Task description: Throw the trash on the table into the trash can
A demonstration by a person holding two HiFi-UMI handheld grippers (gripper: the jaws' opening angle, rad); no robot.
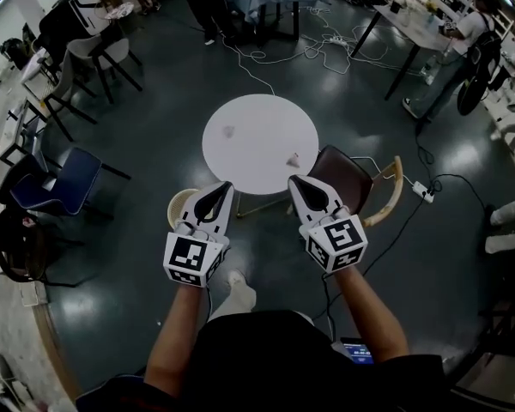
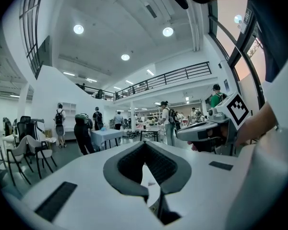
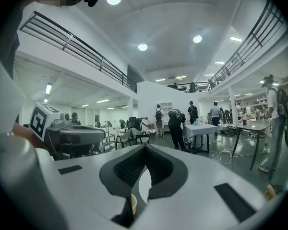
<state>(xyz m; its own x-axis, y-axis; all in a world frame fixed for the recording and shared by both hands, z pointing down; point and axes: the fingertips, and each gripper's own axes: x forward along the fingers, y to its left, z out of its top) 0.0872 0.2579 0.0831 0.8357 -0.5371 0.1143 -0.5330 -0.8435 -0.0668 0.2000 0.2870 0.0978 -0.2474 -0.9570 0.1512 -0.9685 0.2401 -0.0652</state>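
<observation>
Trash can is standing on the floor at the near left side of the tabletop, partly hidden behind the left tongs. These and the right tongs are hovering side by side, each with jaws pressed together and gripping nothing. Beyond them, the round white tabletop is carrying two bits of trash: a small white scrap by its near right edge, just ahead of the right tongs, and a crumpled scrap farther on, left of centre.

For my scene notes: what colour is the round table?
White; the table shows best in head view.
</observation>
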